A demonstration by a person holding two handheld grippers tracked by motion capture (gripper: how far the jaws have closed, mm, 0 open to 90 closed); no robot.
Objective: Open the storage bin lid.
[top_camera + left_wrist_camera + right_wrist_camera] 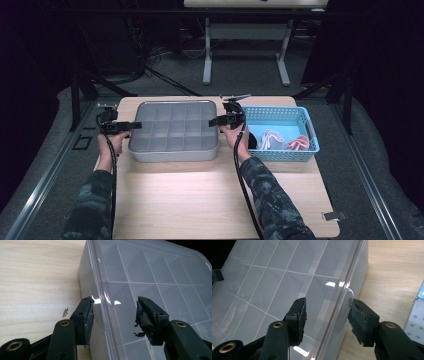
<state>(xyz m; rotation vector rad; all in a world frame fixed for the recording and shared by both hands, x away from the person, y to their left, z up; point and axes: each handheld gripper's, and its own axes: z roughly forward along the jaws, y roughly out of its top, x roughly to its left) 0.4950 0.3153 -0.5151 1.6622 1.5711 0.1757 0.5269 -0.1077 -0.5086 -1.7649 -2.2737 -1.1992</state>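
A clear plastic compartment box (172,127) with its lid on lies at the back of the wooden table (210,200). My left gripper (131,125) is at the box's left edge. In the left gripper view its jaws (113,307) straddle the lid's rim: one pad sits against the small lid tab (96,293) outside the wall, the other stands over the lid. My right gripper (214,120) mirrors this at the right edge. There its jaws (325,310) stand apart, one tip by the tab (349,293) and one above the lid. Neither pair pinches anything.
A blue plastic basket (280,109) stands just right of the box and holds a white cloth item (272,140) and a pink one (299,143). Its corner shows in the right gripper view (417,312). The near half of the table is bare wood.
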